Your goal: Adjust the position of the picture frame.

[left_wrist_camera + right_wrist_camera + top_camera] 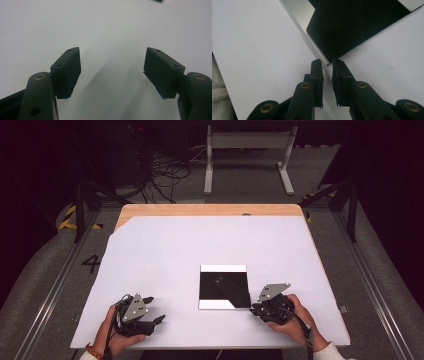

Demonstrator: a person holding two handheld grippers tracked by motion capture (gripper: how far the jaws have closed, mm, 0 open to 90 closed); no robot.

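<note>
A square sheet [224, 285], black with white strips along its far and near edges, lies flat right of the white table cover's [200, 240] middle. In the right gripper view the sheet [354, 25] has a black flap folded over a white layer, and its near corner points at my right gripper [327, 66]. The jaws stand a narrow gap apart, with the corner just at their tips and not pinched. In the high view my right gripper [252, 309] sits at the sheet's near right corner. My left gripper [155, 309] rests near the front left, wide open [112, 67] over bare cover.
The white cover leaves a strip of wooden tabletop [210, 210] bare along the far edge. Behind the table a white stand [247, 155] and loose cables [165, 175] are on the floor. The front table edge runs just below both hands.
</note>
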